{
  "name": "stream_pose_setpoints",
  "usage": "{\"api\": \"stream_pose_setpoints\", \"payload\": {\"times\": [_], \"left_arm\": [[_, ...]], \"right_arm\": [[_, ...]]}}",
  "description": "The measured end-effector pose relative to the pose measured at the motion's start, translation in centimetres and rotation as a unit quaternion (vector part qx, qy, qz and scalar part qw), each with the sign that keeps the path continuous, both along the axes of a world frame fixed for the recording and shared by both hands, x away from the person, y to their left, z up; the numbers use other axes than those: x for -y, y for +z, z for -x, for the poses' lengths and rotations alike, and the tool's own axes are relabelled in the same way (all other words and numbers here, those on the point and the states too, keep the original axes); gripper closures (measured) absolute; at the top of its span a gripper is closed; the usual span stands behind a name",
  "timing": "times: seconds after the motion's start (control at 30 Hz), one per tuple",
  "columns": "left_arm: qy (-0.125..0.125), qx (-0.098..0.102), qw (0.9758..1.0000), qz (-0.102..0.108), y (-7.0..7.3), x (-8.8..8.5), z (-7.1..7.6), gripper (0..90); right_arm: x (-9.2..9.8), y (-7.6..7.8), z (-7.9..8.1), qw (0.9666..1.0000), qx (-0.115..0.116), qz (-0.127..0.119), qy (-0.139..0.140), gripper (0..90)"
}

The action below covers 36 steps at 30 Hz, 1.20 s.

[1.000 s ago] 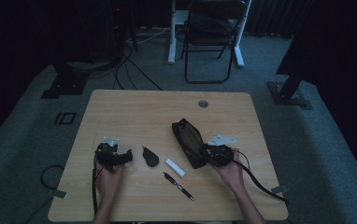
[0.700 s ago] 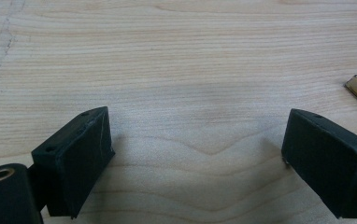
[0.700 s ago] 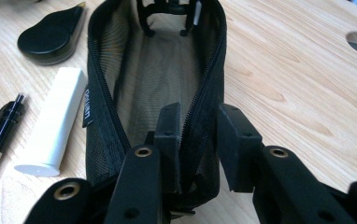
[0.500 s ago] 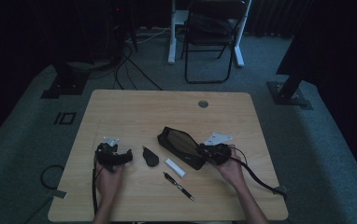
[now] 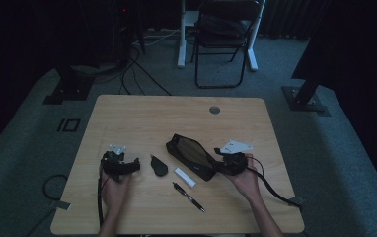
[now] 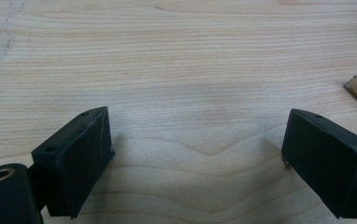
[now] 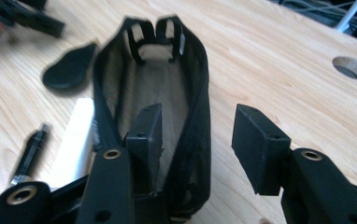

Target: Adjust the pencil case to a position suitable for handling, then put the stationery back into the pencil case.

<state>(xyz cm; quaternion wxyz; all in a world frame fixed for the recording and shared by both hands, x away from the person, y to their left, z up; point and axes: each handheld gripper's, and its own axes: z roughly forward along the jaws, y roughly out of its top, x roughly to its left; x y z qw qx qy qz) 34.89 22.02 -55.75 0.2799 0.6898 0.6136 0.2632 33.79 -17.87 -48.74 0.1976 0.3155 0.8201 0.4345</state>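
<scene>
A black mesh pouch (image 5: 190, 155) lies open and slanted on the wooden table (image 5: 176, 113). My right gripper (image 5: 229, 161) is at its near right end. In the right gripper view the pouch (image 7: 158, 88) runs away from me, and my right gripper (image 7: 199, 112) has just been opening. One jaw stands inside the pouch and the other outside, with the pouch's side wall loose between them. My left gripper (image 5: 122, 166) rests at the table's left. Its jaws (image 6: 198, 116) stand wide apart over bare wood.
Between the grippers lie a black oval piece (image 5: 158, 165), a white eraser-like block (image 5: 184, 177) and a pen (image 5: 189, 196). A round cable hole (image 5: 214, 109) sits near the far edge. A folding chair (image 5: 223, 39) and cables are on the floor beyond.
The pouch has swung its far end to the left and settled lower on the table. The right gripper's jaws have spread apart. The left gripper has stayed put.
</scene>
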Motion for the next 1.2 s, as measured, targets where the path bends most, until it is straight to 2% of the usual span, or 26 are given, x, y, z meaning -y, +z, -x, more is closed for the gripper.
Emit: {"api": "stream_pose_setpoints", "payload": {"times": [0.17, 0.37, 0.6, 0.97, 1.2], "left_arm": [[0.0, 0.0, 1.0, 0.0, 0.0, 0.0, 0.0, 8.8], [-0.001, 0.0, 1.0, 0.0, 0.0, 0.0, 0.0, 8.8], [-0.002, 0.0, 1.0, 0.0, 0.0, 0.0, 0.0, 8.8], [-0.001, 0.0, 1.0, 0.0, 0.0, 0.0, 0.0, 8.8], [-0.002, 0.0, 1.0, 0.0, 0.0, 0.0, 0.0, 8.8]], "right_arm": [[0.6, 0.9, 0.9, 0.9998, 0.004, -0.02, -0.005, 51.9], [0.4, 1.2, 2.0, 0.9998, 0.01, -0.013, -0.006, 49.4], [-0.5, 2.0, 3.5, 0.9998, 0.018, -0.01, 0.005, 47.1], [-1.2, 2.2, 4.7, 0.9997, 0.016, -0.019, 0.008, 46.7], [-1.8, 1.5, 5.1, 0.9996, 0.012, -0.017, 0.021, 46.3]]}}
